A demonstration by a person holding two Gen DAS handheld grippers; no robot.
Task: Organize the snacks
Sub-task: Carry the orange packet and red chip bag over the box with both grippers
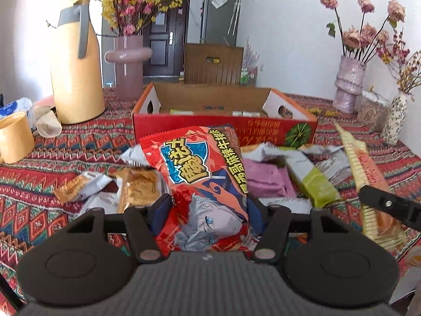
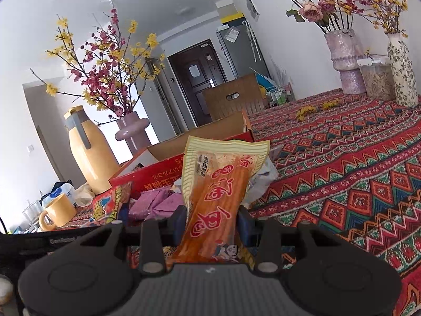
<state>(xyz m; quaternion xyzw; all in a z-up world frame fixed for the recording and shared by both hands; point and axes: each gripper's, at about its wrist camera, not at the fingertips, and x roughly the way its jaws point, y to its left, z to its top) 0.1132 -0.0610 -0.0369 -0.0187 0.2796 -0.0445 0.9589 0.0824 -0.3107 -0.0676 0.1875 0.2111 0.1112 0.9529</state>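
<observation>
My left gripper (image 1: 209, 213) is shut on a red snack packet (image 1: 200, 173) with a cartoon figure, lifted a little above the snack pile. Behind it stands an open red cardboard box (image 1: 223, 127) with a few items inside. My right gripper (image 2: 213, 221) is shut on an orange and yellow snack packet (image 2: 218, 184), held upright; the same orange packet (image 1: 368, 179) and a right finger (image 1: 389, 205) show at the right of the left wrist view. Loose on the cloth lie a purple packet (image 1: 265, 177), a green bar (image 1: 313, 181) and a brown pastry packet (image 1: 139, 187).
A patterned red tablecloth (image 2: 355, 173) covers the table. At the left stand a yellow jug (image 1: 76, 73), a yellow mug (image 1: 14, 139) and a pink vase (image 1: 129, 63). Vases with dried flowers (image 1: 350, 84) and a clear jar (image 2: 375, 79) stand at the right. A wooden chair (image 1: 213, 63) is behind the box.
</observation>
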